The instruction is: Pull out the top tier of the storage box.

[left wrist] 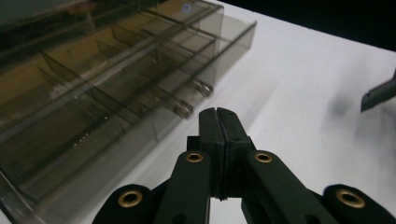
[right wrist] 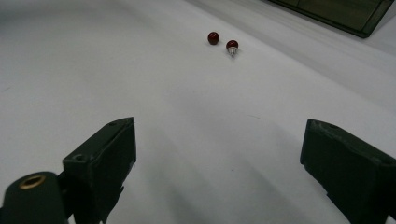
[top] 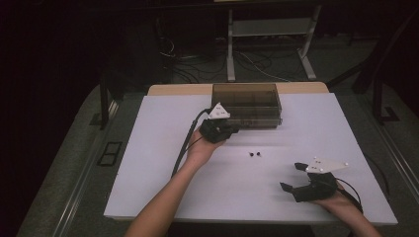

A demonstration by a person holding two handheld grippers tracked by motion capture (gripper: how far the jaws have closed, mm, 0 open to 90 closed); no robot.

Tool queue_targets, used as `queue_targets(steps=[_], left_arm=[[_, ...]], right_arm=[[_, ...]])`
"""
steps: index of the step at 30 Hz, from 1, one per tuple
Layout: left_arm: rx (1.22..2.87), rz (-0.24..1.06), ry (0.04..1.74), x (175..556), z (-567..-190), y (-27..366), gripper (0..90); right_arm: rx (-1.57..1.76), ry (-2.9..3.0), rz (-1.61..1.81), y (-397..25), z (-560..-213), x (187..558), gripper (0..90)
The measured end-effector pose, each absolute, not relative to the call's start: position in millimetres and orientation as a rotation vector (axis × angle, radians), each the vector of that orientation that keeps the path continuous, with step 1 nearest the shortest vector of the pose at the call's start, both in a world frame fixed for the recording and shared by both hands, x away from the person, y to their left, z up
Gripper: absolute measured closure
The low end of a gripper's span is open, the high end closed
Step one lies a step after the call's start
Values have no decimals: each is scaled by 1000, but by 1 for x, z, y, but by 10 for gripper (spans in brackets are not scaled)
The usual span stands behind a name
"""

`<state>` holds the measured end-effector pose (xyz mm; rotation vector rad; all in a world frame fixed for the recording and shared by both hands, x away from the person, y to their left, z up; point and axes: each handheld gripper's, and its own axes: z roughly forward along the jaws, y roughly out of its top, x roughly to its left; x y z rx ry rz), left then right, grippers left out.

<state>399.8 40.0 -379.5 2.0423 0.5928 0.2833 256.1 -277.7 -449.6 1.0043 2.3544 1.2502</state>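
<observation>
Two glossy red studs (right wrist: 222, 41) lie mid-table.
Right gripper (top: 291, 177) gapes near them; left gripper (top: 232, 129) pressed together beside the smoky plastic organiser box (top: 247, 101).

Two small dark-red round-headed pins (right wrist: 222, 41) are seen lying side by side on the table, at twelve o'clock, one showing a silver stem.

1. A clear smoky plastic compartment box (top: 247, 104) is sitting at the far middle of the white rectangular table (top: 148, 163).
2. Two small dark-red round beads (top: 255, 154) are lying side by side before the box, well apart from it.
3. The left gripper (top: 232, 129) is hovering just before the box's near left corner.
4. The right gripper (top: 291, 177) is sitting near the table's front right, beads lying ahead of it.
</observation>
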Motion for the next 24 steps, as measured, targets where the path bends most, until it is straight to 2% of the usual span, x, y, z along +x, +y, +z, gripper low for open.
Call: queue_targets(steps=[11, 24], left_arm=[[2032, 269, 630, 429, -367, 40, 892], [2062, 270, 660, 450, -370, 32, 892]], right_arm=[[1006, 2357, 1250, -278, -450, 256, 99], [1003, 2358, 1256, -279, -450, 255, 100]])
